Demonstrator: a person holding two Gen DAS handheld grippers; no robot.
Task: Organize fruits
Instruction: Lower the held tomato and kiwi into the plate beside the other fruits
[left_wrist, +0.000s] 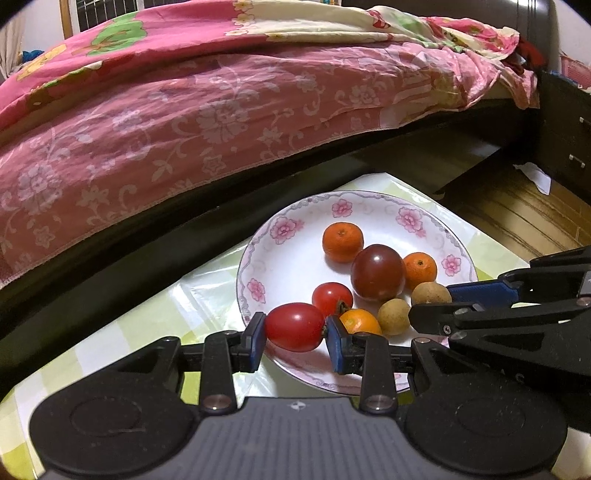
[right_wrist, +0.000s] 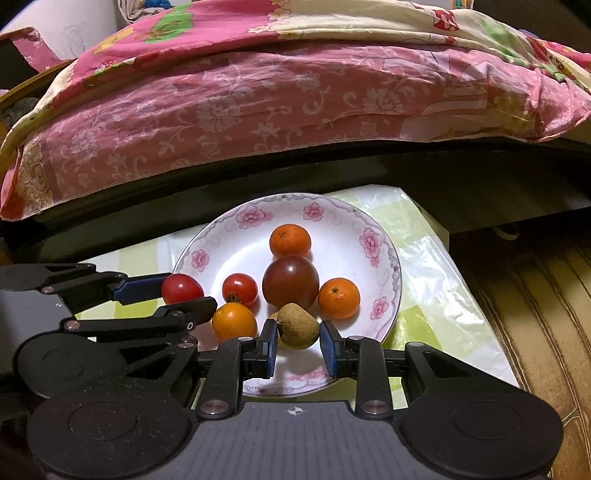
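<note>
A white plate with pink flowers (left_wrist: 284, 229) (right_wrist: 221, 229) sits on a green checked tablecloth and holds several small fruits. My left gripper (left_wrist: 295, 328) is shut on a red cherry tomato (left_wrist: 294, 326) over the plate's near left edge; it also shows in the right wrist view (right_wrist: 181, 288). My right gripper (right_wrist: 298, 330) is shut on a brown longan (right_wrist: 297, 325) over the plate's near side; its fingers (left_wrist: 476, 291) reach in from the right beside a longan (left_wrist: 430, 293). On the plate lie a dark tomato (left_wrist: 377, 271), two tangerines (left_wrist: 342, 242) (left_wrist: 420, 269), another red tomato (left_wrist: 331, 297) and an orange fruit (left_wrist: 360, 321).
A bed with a pink floral quilt (left_wrist: 184, 110) and a dark frame runs close behind the table. The table's right edge (right_wrist: 461, 295) drops to a wooden floor (right_wrist: 535, 314). A dark cabinet (left_wrist: 565, 140) stands at the far right.
</note>
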